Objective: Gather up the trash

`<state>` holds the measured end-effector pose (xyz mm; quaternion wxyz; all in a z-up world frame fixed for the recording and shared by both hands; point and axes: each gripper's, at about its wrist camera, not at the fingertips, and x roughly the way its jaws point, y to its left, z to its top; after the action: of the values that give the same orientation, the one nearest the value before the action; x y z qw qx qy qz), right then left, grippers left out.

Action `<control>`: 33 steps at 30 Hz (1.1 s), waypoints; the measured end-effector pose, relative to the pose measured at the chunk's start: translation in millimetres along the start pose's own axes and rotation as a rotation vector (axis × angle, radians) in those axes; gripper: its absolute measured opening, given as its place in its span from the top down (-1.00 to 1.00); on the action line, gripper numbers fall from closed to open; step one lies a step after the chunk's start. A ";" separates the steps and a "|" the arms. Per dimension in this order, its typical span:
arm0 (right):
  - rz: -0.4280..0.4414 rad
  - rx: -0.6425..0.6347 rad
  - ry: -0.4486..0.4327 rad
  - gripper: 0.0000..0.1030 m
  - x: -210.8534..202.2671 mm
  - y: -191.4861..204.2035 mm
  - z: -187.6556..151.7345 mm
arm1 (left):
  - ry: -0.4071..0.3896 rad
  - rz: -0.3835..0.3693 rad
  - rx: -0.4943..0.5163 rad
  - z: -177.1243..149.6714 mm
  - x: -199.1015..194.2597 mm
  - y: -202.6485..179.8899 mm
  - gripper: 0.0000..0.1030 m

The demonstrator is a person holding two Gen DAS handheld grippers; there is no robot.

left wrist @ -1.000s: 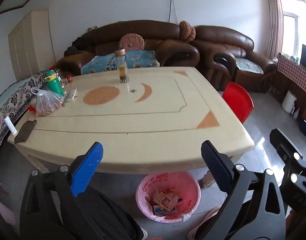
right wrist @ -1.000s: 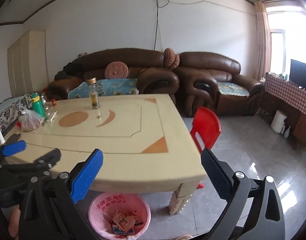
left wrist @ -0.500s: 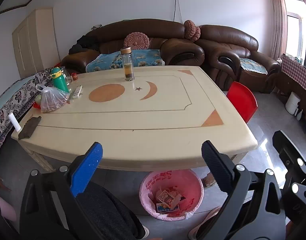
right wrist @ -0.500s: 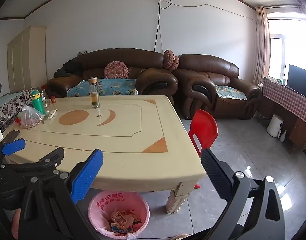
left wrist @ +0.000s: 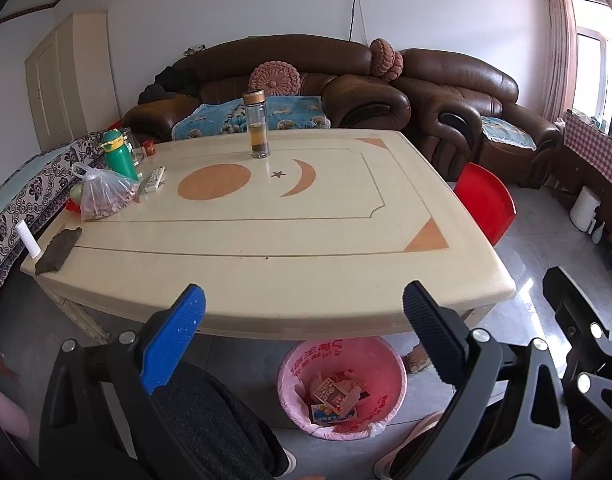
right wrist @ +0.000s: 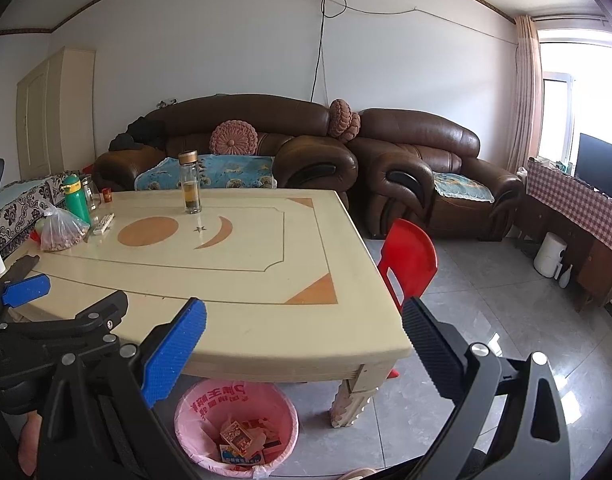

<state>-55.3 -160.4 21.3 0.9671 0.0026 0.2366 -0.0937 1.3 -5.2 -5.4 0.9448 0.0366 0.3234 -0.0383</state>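
On the far left edge of the cream table with orange sun-and-moon inlays [left wrist: 266,236] lie a white cylinder [left wrist: 27,238] and a dark flat cloth-like piece [left wrist: 59,249]; beyond them sit a clear knotted plastic bag of brownish bits [left wrist: 104,197], a green flask with a yellow collar [left wrist: 120,155] and a white remote control [left wrist: 155,179]. Compared with a second ago, both my cameras have lifted and drawn back a little: the tabletop now fills less of each view and I see more wall above the brown leather sofa [left wrist: 274,80]. Nothing on the table has shifted.

My left gripper [left wrist: 302,310] hangs released, jaws wide, holding nothing, and my right gripper [right wrist: 304,322] is the same, spread and empty. I judge that the collecting is finished or nearly so, since I carry nothing and see no loose litter on the tabletop; the bag on the left may be food rather than rubbish, I cannot tell.

Centre-table stands a clear glass bottle with a gold cap [left wrist: 256,129], amber liquid low inside. Below the near edge sits the pink plastic-lined waste bin [left wrist: 380,364], holding the trash: small printed cardboard boxes [left wrist: 332,392]. The liner bears red characters, upside down from here and unreadable; the box print is too small to read. Right of the table is a red plastic chair [left wrist: 486,202].
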 end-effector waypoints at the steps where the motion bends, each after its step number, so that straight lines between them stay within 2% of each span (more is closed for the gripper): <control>1: -0.001 0.000 0.000 -0.86 0.1 0.1 0.0 | 0.000 0.001 0.000 -0.5 0.5 0.3 -0.88; 25: 0.019 -0.005 0.004 -0.86 5.1 2.9 -2.3 | 0.023 0.018 -0.019 -1.6 3.9 3.8 -0.88; 28: 0.019 -0.006 0.000 -0.86 4.3 3.7 -2.6 | 0.036 -0.002 -0.028 -0.6 5.1 5.9 -0.88; 33: 0.020 -0.006 0.002 -0.86 4.1 3.0 -3.5 | 0.032 0.018 -0.030 -1.3 5.5 6.5 -0.88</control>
<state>-52.8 -157.9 16.2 0.9677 0.0023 0.2378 -0.0831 5.5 1.1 -9.6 0.9402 0.0260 0.3387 -0.0242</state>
